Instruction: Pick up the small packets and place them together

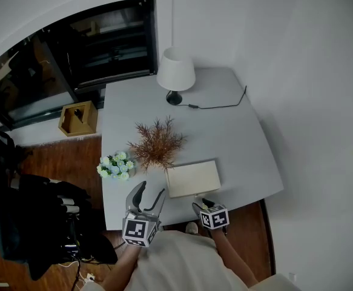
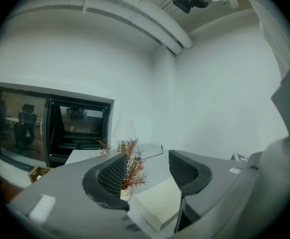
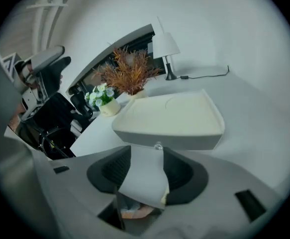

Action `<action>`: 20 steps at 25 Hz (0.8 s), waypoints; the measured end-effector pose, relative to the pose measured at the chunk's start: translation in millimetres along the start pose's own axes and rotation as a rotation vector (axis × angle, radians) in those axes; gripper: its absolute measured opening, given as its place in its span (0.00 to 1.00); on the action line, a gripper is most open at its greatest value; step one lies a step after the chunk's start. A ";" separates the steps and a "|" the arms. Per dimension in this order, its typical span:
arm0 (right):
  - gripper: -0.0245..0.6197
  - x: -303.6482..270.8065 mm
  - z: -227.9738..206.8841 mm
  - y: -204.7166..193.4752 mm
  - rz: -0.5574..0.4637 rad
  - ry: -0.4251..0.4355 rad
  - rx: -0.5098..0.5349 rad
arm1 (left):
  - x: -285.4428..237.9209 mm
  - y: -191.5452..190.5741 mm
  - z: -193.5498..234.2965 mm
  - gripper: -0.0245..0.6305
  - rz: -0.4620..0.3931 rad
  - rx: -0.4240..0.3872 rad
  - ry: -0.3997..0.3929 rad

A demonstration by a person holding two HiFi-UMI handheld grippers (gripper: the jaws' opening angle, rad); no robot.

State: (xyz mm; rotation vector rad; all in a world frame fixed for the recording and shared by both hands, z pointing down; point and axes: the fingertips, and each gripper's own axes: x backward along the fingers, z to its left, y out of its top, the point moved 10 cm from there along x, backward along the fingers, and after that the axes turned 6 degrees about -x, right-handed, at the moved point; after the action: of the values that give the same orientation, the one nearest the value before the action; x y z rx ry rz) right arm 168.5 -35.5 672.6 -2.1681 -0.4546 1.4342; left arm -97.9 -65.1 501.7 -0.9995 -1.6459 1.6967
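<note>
In the right gripper view a small pale grey packet (image 3: 144, 176) stands upright between the two dark pads of my right gripper (image 3: 145, 156), which is shut on it. Just beyond it lies a shallow cream tray (image 3: 169, 114). In the head view my right gripper (image 1: 202, 204) is at the table's front edge, right below that tray (image 1: 192, 178). My left gripper (image 1: 152, 191) is to its left, over the front edge. Its jaws are open with nothing between them (image 2: 147, 166), and the tray (image 2: 159, 200) lies ahead of them. No other packets show.
On the white table (image 1: 237, 144) stand a dried brown plant (image 1: 157, 143), a pot of pale flowers (image 1: 115, 165) and a white lamp (image 1: 176, 71) with its cable (image 1: 218, 106). A wooden box (image 1: 78, 119) and dark equipment (image 1: 43, 223) sit on the floor at left.
</note>
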 end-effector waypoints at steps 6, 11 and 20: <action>0.35 -34.2 -14.6 1.8 0.101 -0.062 -0.022 | 8.2 -3.0 -0.1 0.42 0.002 0.014 0.032; 0.31 -51.2 -15.0 4.3 0.125 -0.108 -0.087 | 16.3 -5.7 5.2 0.42 0.008 0.024 0.060; 0.14 -55.0 -22.0 6.1 0.122 -0.068 -0.162 | 27.7 -11.2 11.3 0.42 0.028 0.031 0.062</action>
State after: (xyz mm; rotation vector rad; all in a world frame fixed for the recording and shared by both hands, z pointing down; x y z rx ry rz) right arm 167.3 -74.3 717.6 -2.3151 -0.4857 1.5905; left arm -123.9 -47.9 509.0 -1.0545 -1.5679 1.6872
